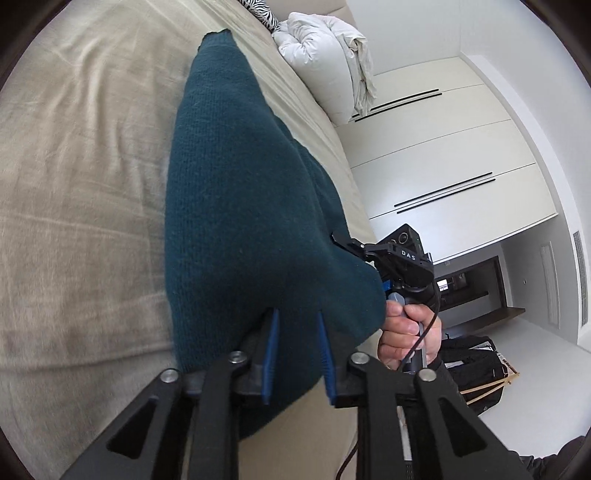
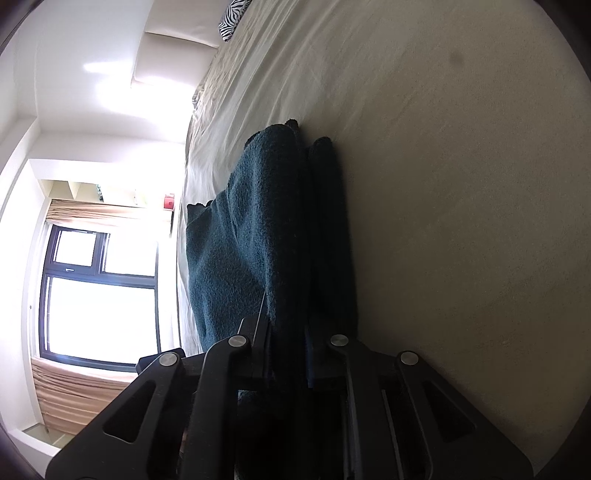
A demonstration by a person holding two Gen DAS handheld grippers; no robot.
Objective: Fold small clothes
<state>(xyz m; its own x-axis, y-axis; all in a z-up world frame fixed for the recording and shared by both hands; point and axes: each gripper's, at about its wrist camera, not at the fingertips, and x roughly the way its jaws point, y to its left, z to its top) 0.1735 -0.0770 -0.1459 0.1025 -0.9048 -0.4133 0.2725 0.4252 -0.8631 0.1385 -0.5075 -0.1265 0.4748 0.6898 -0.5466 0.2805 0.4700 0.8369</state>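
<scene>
A dark teal knitted garment [image 1: 236, 206] is held up over the beige bed [image 1: 74, 184]. My left gripper [image 1: 297, 317] is shut on its near edge, blue pads [image 1: 272, 343] pressing the cloth. My right gripper [image 1: 345, 242] shows in the left wrist view at the garment's right edge, pinching it, held by a hand [image 1: 408, 332]. In the right wrist view the garment [image 2: 251, 236] hangs in folds between the right gripper's [image 2: 290, 325] fingers, which are shut on it. Its far end rests on the bed [image 2: 461, 184].
A white duvet [image 1: 325, 55] and a zebra-print pillow [image 1: 258, 13] lie at the head of the bed. White wardrobe doors [image 1: 443, 147] stand beside it. A black bag [image 1: 476, 365] sits on the floor. A window [image 2: 99, 295] with curtains is on the other side.
</scene>
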